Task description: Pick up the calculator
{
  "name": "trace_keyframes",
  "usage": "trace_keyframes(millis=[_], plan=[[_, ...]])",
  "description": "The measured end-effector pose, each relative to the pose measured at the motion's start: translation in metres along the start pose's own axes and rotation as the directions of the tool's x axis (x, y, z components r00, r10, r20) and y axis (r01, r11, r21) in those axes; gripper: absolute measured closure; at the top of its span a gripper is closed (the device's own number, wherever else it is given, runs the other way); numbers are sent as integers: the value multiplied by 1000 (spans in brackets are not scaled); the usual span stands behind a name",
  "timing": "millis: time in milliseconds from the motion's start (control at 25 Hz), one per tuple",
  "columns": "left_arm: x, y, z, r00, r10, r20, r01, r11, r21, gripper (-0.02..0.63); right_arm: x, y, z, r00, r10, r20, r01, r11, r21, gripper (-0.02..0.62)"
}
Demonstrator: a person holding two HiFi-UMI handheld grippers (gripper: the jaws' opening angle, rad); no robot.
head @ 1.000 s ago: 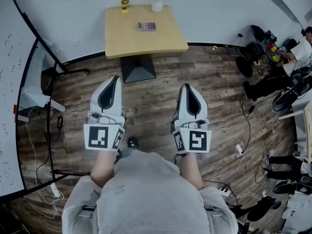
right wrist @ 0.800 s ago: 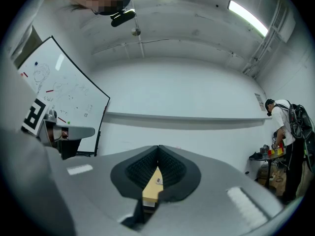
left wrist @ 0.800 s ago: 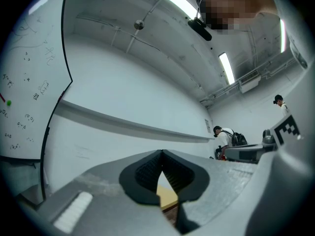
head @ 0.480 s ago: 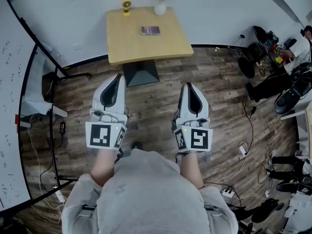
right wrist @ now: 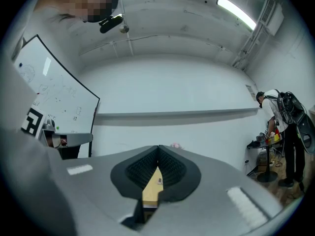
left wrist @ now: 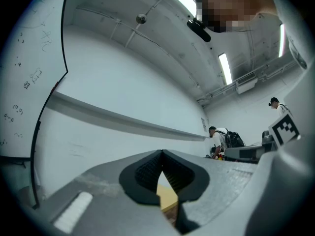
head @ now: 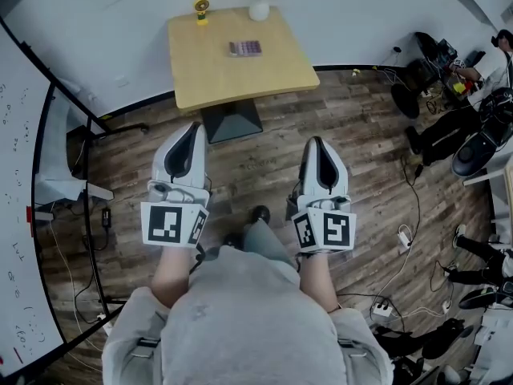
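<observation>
both sets of fingers are clenched on nothing. the left fingers (head: 188, 135) are shut pad against pad, and in the left gripper view only a sliver of the table (head: 240, 83) shows through the notch below the pads. the right fingers (head: 317, 149) are shut the same way, with the tabletop showing in the gap under their pads and the calculator a tiny speck on it. the two pairs are held side by side, apart from each other, both pointing toward the table over the wood floor (head: 264, 151), each with its marker cube at the back end, nearest the person holding them

the calculator (head: 245, 48) lies flat on the table, well ahead of both sets of fingertips and roughly between the lines they point along, touched by neither. it sits on the far half of the tabletop. beyond it, at the far edge, stands a white vase (head: 259, 8) with flowers, and at the far corner on the left fingers' side a small yellow thing (head: 201, 8). the near table edge is well clear of the fingertips, with bare floor between

a whiteboard (head: 16, 215) stands well out to the side of the left fingers. far off beyond the right fingers' side a person (right wrist: 283, 127) bends over cluttered gear, with cables trailing across the floor
</observation>
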State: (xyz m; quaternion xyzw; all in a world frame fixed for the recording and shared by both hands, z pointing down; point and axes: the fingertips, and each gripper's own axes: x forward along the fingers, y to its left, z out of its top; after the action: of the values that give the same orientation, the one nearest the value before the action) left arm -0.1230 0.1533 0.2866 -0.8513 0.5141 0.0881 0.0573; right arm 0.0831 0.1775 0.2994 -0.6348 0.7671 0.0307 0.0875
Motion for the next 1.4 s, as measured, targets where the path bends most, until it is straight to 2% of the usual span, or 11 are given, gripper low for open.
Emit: trace_keyframes(millis=[280,840,1400], plan=[[28,18,-9,1000,11,-7,-12,1000,-7,603,38,-4,-6,1000,17,-8,-17,1000,-25,594],[115,64,-15,997,73,4,-73,997,5,603,150,-28,-8,998,65,6,-65,997,-33,594],[186,75,-27,992,124,8,-124,992,24,602,224,-69,-16,994,112,11,-112,994,-8,594]])
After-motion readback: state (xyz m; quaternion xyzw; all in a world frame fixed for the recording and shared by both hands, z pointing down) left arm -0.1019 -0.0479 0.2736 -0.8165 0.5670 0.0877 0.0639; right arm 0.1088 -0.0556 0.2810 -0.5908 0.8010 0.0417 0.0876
